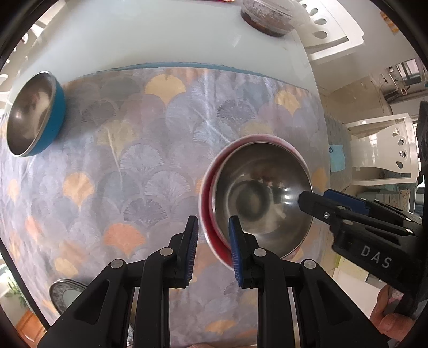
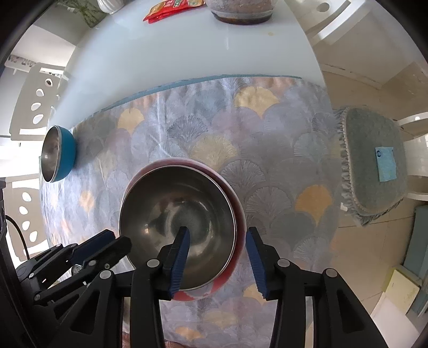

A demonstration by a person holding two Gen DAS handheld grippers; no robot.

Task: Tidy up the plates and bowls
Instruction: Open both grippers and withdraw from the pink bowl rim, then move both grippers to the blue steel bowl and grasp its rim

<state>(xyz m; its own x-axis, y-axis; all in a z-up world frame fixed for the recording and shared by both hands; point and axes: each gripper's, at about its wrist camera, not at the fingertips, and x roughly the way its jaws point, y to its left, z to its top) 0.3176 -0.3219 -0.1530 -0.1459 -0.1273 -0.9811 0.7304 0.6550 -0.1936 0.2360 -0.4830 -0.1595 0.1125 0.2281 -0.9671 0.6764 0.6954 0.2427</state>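
A steel bowl (image 1: 262, 198) (image 2: 176, 214) sits nested in a red bowl (image 1: 207, 187) (image 2: 203, 294) on the patterned cloth. My left gripper (image 1: 213, 219) (image 2: 119, 238) is shut on the pair's left rim, one pad outside the red wall and one inside the steel. My right gripper (image 2: 217, 230) (image 1: 314, 195) straddles the opposite rim. It is open: one finger hangs inside the steel bowl well off the wall, the other stands just outside the red one. A blue bowl (image 1: 57, 120) (image 2: 67, 155) with a steel inside rests at the cloth's far left. A patterned plate (image 1: 64, 291) peeks in at the lower left.
The fan-patterned cloth (image 1: 120, 160) covers the near part of a white table (image 1: 160, 32). A jar of dark food (image 1: 267, 18) (image 2: 240, 10) and red packets (image 2: 171, 8) stand at the far edge. White chairs (image 1: 382, 150) and a cushioned seat (image 2: 374, 160) ring the table.
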